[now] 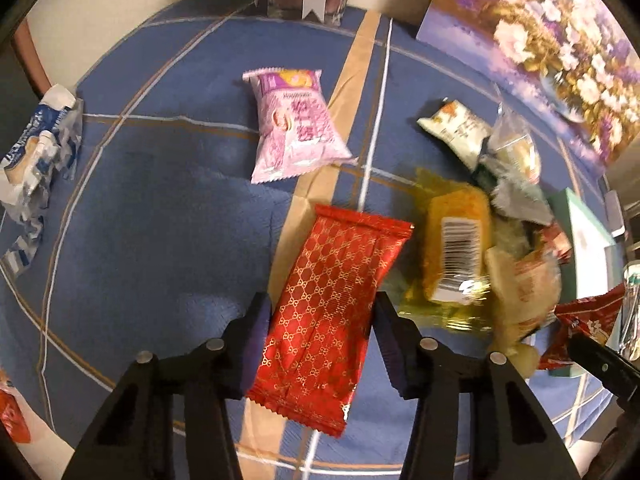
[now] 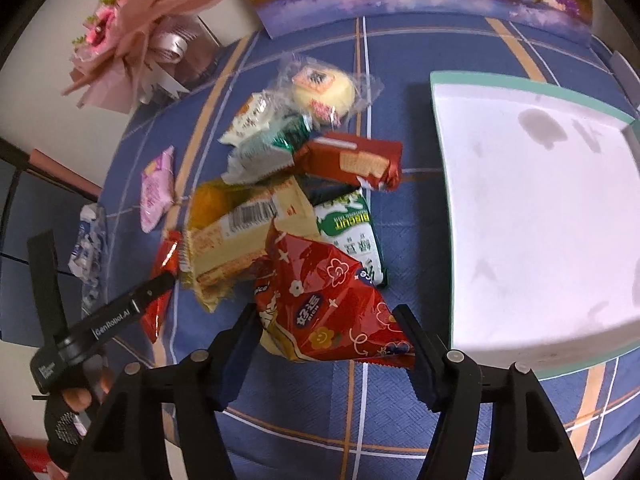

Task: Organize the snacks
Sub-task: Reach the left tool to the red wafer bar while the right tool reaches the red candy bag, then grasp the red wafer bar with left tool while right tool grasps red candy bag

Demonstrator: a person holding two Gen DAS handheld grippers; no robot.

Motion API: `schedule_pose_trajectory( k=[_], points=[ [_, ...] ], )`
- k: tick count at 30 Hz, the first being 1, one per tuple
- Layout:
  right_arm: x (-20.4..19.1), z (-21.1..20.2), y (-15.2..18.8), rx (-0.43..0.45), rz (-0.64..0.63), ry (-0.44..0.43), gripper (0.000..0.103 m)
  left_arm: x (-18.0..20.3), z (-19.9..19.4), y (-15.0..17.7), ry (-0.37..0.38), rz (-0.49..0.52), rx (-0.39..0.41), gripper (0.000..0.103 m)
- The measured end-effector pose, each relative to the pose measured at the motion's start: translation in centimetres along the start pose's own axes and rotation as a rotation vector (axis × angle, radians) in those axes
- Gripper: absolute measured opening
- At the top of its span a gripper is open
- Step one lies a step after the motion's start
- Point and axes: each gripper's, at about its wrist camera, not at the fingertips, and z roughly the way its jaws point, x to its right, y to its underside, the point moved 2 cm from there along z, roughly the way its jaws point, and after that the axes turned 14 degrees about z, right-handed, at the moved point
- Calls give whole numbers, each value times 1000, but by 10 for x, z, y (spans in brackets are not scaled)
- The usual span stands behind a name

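The surface wears a blue cloth with white and tan lines, and a flower painting leans at the back. In the left wrist view, the left tongs hold a red packet with a gold pattern. Both pads touch its long sides, so it looks gripped, likely to carry it away from the heap. A pink snack bag lies by itself further off, maybe already sorted out. A crumpled blue and white wrapper sits at the left edge, well apart from the rest. To the right is the messy heap, with a yellow packet showing a barcode on top. The heap is blurry here, so I cannot name every piece.

In the right wrist view, the right tongs are closed on a red snack bag with little flowers. The pads squeeze its 2 sides, and it looks lifted a bit over the other snacks. I think it is going to the white tray with a green rim, which is just beside the heap on the right and has nothing in it yet. Still in the heap are a green biscuit packet, a red cracker box and a round yellow cake in clear wrap. A pink paper bouquet stands at the back left. The left tongs show at the lower left, held by a person's hand.
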Motion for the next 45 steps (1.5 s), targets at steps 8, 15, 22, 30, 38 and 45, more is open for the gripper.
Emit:
schedule_pose_trajectory(
  k=[8, 15, 22, 30, 38, 45],
  points=[
    [-2, -23, -3, 51, -5, -42, 69, 33, -37, -16, 38, 39, 71, 22],
    [12, -26, -5, 49, 31, -46, 69, 41, -1, -29, -47, 31, -31, 36],
    [12, -21, -5, 35, 29, -38, 69, 40, 16, -20, -132, 97, -85, 61],
    [11, -18, -3, 31, 19, -20, 69, 39, 20, -10, -136, 116, -91, 62],
    [13, -14, -2, 22, 22, 2, 69, 30, 23, 5, -130, 77, -59, 57],
    [14, -15, -3, 26, 29, 1, 69, 22, 11, 13, -110, 34, -34, 47]
  ],
)
